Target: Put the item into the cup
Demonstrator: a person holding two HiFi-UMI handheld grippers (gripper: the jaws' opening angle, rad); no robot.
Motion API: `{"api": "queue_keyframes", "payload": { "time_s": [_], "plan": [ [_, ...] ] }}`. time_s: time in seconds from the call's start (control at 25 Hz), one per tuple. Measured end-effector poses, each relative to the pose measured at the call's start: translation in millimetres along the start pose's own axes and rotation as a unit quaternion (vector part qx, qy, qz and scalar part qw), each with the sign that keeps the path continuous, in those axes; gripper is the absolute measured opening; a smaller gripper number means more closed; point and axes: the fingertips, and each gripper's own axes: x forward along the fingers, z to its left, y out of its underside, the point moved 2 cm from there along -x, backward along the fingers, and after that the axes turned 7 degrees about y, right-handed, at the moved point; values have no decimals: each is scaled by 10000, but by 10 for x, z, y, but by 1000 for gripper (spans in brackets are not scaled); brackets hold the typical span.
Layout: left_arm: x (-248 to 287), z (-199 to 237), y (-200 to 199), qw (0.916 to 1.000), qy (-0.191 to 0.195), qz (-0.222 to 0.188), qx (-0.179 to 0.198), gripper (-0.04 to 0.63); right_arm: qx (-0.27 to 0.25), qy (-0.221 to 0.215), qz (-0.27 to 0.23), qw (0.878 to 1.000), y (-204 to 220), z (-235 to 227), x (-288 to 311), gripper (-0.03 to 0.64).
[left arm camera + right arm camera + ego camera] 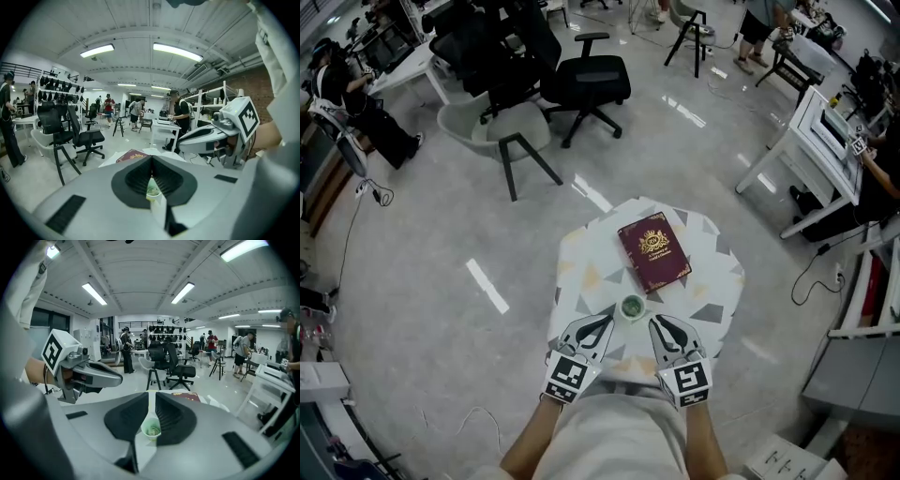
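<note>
A small pale cup [632,306] stands on the patterned table [712,281], just in front of a dark red book [653,250]. Something green and crumpled lies inside the cup. My left gripper [611,310] sits just left of the cup, its jaws shut with nothing between them. At the cup's right, my right gripper [653,321] is held the same way, jaws together but for a thin slit, holding nothing. The cup [152,190] shows through the left jaws' hollow in the left gripper view. It also appears as the cup [151,430] between the right jaws in the right gripper view.
The table is small, with its near edge by my body. Black office chairs [586,84] and a grey chair [502,131] stand on the floor beyond it. A white desk [825,141] is at the right. People work at benches in the background.
</note>
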Motion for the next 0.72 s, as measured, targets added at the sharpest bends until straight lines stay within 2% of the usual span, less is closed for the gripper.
{"api": "queue_keyframes", "payload": {
  "time_s": [0.4,0.72],
  "plan": [
    [-103,-41,-11,9999,86,-29,79,11,53,112,13,9999,23,100,-123,15],
    [-107,-44,-21,9999,123,-38,106,11,6,146,17,9999,9,116,-119,14]
  ]
}}
